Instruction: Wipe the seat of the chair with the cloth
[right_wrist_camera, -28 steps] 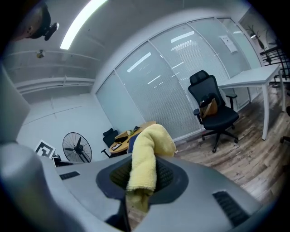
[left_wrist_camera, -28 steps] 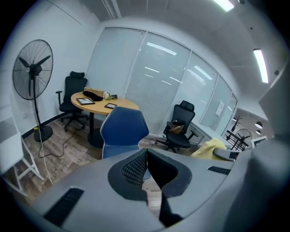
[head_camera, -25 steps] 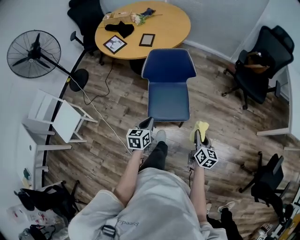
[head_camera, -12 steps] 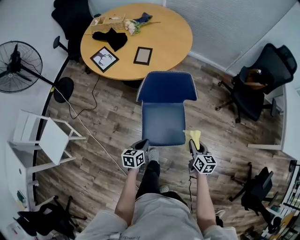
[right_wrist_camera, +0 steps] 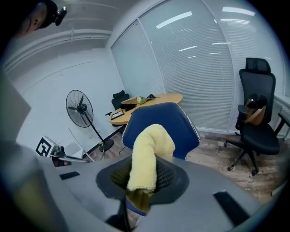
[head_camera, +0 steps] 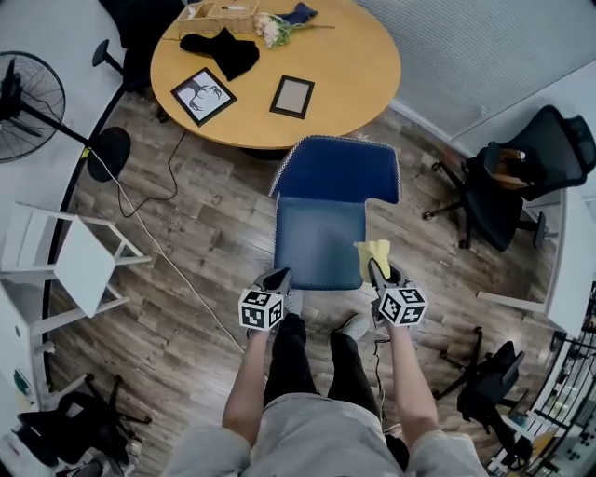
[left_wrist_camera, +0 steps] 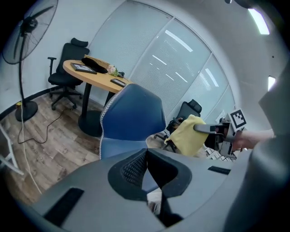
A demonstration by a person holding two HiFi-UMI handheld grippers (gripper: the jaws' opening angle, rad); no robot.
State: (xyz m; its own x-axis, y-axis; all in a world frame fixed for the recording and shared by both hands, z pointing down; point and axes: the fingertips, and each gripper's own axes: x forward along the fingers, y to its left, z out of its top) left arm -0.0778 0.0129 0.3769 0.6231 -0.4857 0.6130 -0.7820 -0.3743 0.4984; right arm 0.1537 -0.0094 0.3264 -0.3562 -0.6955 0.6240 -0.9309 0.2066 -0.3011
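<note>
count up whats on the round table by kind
dark rectangular picture frames: 2
crumpled black cloth: 1
woven wicker tray: 1
bunch of pale flowers: 1
small dark blue item: 1
total: 6

Grey shirt, black trousers, 2 marker cubes

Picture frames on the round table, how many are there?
2. One picture frame lies by the left edge of the table; the other lies nearer its middle.

left tongs closed, empty | blue chair ahead | yellow cloth at right
</note>
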